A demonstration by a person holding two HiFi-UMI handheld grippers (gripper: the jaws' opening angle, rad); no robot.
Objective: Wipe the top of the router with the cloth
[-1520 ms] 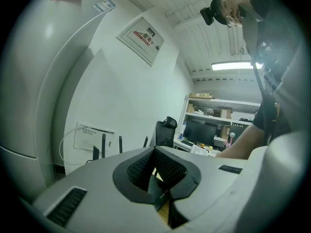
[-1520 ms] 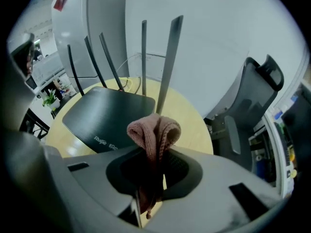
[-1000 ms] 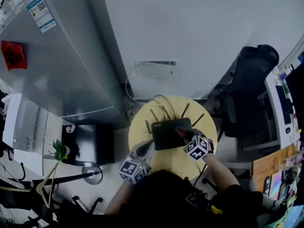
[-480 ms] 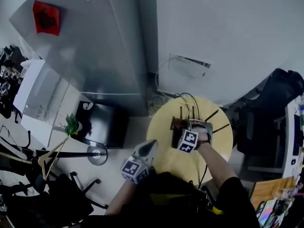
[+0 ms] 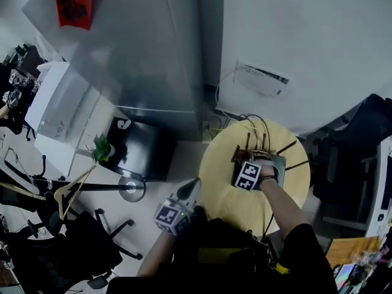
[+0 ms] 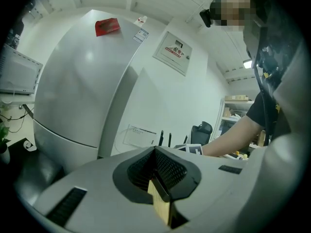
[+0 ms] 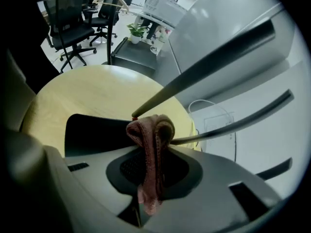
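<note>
Right gripper point(image 7: 146, 188): clenched on the cloth point(image 7: 150, 135), over the router point(image 7: 92, 135).
Left gripper point(image 6: 160, 200): jaws pressed together, well off the router.
Router top: we see little of it; the cloth perhaps touches it.

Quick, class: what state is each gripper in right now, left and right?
Left gripper: shut, with nothing between its jaws.
Right gripper: shut on the pinkish-brown knitted cloth.

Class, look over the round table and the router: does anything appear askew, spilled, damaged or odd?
Nothing stands out. The router lies on the round table with no spill or damage showing. The right gripper holds the bunched cloth over its dark top, and the left gripper, shut and empty, is held aside.
</note>
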